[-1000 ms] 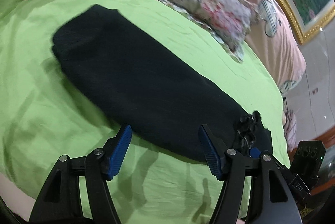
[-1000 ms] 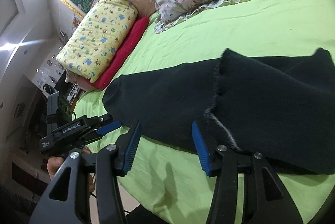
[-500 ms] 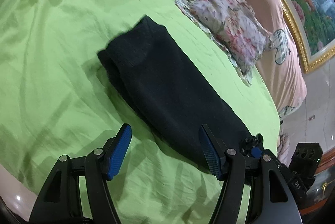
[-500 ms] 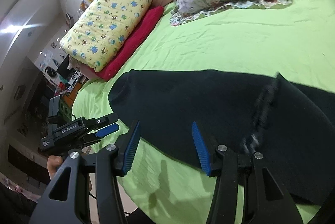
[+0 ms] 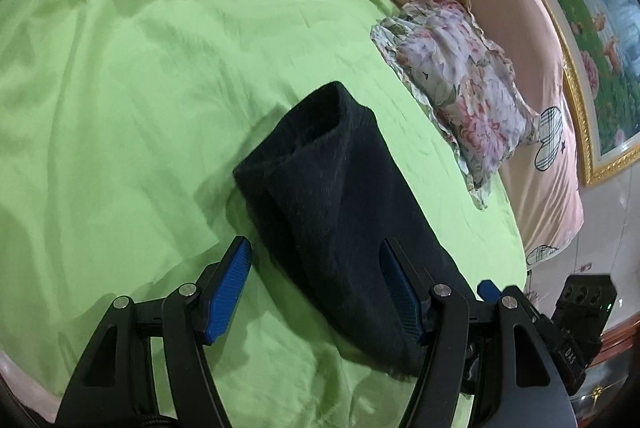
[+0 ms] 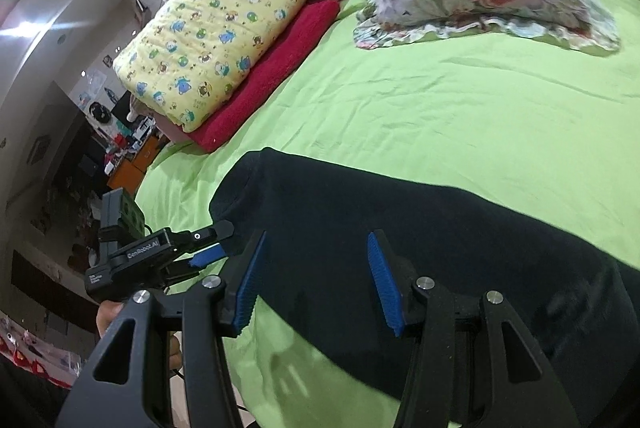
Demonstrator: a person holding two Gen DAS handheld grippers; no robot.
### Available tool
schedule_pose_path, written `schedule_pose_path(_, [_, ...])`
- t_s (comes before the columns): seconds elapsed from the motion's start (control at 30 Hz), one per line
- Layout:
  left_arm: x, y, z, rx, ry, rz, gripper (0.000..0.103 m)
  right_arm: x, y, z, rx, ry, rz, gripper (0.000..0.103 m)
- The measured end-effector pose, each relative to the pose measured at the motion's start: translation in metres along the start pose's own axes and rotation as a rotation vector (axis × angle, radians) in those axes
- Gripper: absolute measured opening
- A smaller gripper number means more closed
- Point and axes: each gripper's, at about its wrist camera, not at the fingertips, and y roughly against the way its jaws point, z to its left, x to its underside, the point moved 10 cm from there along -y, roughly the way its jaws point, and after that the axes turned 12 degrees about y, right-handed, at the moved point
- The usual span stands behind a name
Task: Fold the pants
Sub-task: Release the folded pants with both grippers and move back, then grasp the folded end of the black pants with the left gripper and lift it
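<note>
Black pants point(image 5: 332, 199) lie folded into a long narrow strip on the green bed sheet point(image 5: 120, 87). In the right wrist view the pants point(image 6: 420, 240) stretch from the left end to the lower right edge. My left gripper point(image 5: 316, 288) is open and empty, its jaws standing either side of the strip's near part. My right gripper point(image 6: 316, 280) is open and empty just above the pants near their left end. The left gripper also shows in the right wrist view point(image 6: 208, 252), at the end of the pants.
A floral pillow point(image 5: 460, 79) lies at the back right of the bed. A yellow quilt point(image 6: 216, 27) rests on a red blanket point(image 6: 272, 75) at the bed's far left. A pink headboard point(image 5: 520, 27) curves behind. The bed edge is near both grippers.
The loose upper layer of the pants seen earlier now lies flat. Both grippers stayed open and have shifted along the pants towards one end.
</note>
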Motion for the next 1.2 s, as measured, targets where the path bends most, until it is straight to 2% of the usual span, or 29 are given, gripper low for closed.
schedule_pose_path(0.1, [0.0, -0.01, 0.006, -0.026, -0.001, 0.014, 0.067, -0.009, -0.016, 0.003, -0.01, 0.023, 0.022, 0.053])
schedule_pose_path(0.2, [0.001, -0.018, 0.009, -0.019, 0.009, 0.015, 0.067, -0.022, -0.036, 0.005, -0.024, 0.062, 0.056, 0.053])
schedule_pose_path(0.33, [0.0, -0.022, 0.007, -0.008, -0.008, 0.001, 0.067, -0.042, -0.071, 0.02, -0.079, 0.198, 0.134, 0.053])
schedule_pose_path(0.47, [-0.003, -0.025, 0.005, 0.003, -0.008, -0.002, 0.067, -0.059, -0.116, 0.036, -0.13, 0.34, 0.25, 0.053])
schedule_pose_path(0.63, [-0.006, -0.025, 0.008, 0.047, 0.046, -0.025, 0.067, -0.069, -0.154, 0.04, -0.15, 0.385, 0.333, 0.053])
schedule_pose_path(0.73, [-0.006, -0.027, 0.006, 0.032, 0.029, -0.033, 0.065, -0.067, -0.17, 0.047, -0.194, 0.389, 0.379, 0.053])
schedule_pose_path(0.77, [-0.006, -0.027, 0.006, 0.027, 0.028, -0.037, 0.064, -0.064, -0.177, 0.048, -0.199, 0.389, 0.404, 0.053])
schedule_pose_path(0.8, [-0.006, -0.027, 0.006, 0.019, 0.029, -0.046, 0.056, -0.061, -0.181, 0.048, -0.204, 0.387, 0.418, 0.053])
schedule_pose_path(0.83, [-0.009, -0.028, 0.009, -0.008, 0.034, -0.071, 0.046, -0.059, -0.185, 0.049, -0.209, 0.387, 0.43, 0.045])
schedule_pose_path(0.87, [-0.009, -0.03, 0.011, -0.021, 0.039, -0.073, 0.03, -0.059, -0.186, 0.049, -0.201, 0.395, 0.426, 0.034])
schedule_pose_path(1.0, [-0.011, -0.031, 0.006, 0.037, 0.087, -0.053, 0.022, -0.064, -0.175, 0.047, -0.188, 0.381, 0.374, 0.027])
schedule_pose_path(1.2, [-0.007, -0.016, -0.032, 0.057, 0.006, -0.074, 0.019, -0.079, -0.141, 0.041, -0.22, 0.306, 0.263, 0.024])
